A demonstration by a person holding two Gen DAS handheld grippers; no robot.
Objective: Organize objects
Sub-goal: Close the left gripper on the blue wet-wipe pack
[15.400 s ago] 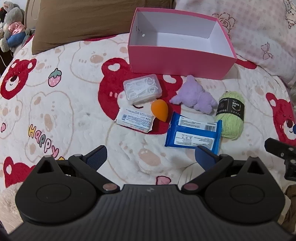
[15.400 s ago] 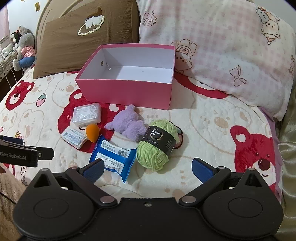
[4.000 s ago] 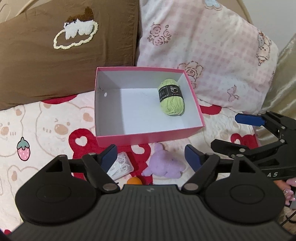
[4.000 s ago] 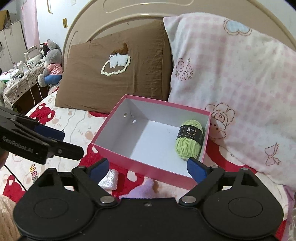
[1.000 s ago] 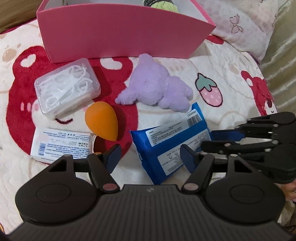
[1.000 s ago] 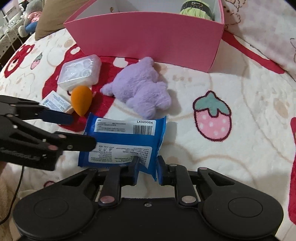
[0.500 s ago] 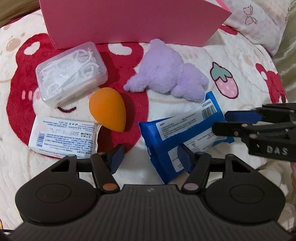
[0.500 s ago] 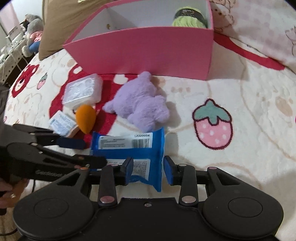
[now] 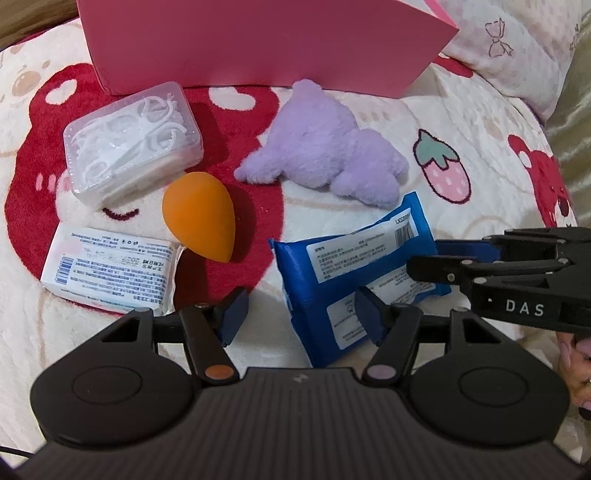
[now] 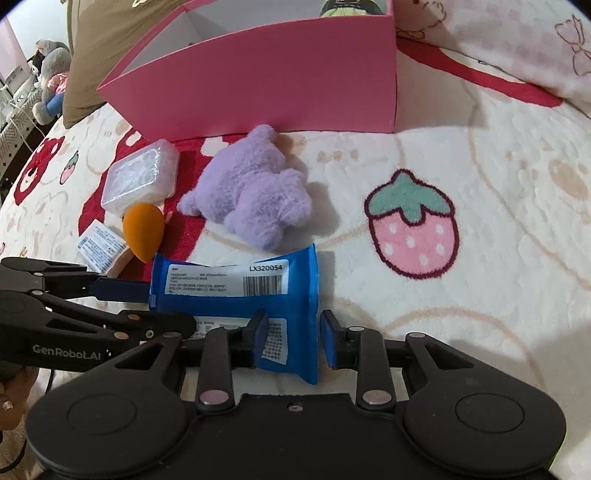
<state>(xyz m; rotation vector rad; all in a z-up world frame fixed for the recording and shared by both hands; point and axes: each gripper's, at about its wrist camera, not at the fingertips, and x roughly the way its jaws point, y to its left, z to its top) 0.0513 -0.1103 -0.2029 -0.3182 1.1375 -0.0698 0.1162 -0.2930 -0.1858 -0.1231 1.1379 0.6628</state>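
Note:
A blue wipes pack (image 9: 354, 254) (image 10: 236, 288) lies on the bear-print bedspread, with both grippers around it. My left gripper (image 9: 299, 317) is partly closed, its jaws wide around the pack's near left end, not clamping. My right gripper (image 10: 293, 336) has its jaws spread around the pack's right end with a gap on the right side. Beyond lie an orange sponge egg (image 9: 199, 218), a purple plush (image 9: 325, 166), a clear floss-pick box (image 9: 133, 140) and a white wipes pack (image 9: 107, 269). The pink box (image 10: 266, 85) holds green yarn (image 10: 351, 7).
A pink checked pillow (image 10: 517, 40) and a brown pillow (image 10: 85, 74) lie behind the box. Stuffed toys (image 10: 51, 74) sit at the far left. A strawberry print (image 10: 410, 232) marks bare bedspread to the right.
My right gripper, shut on the blue pack one second ago, has opened its jaws around it. My left gripper has closed in around the pack's other end.

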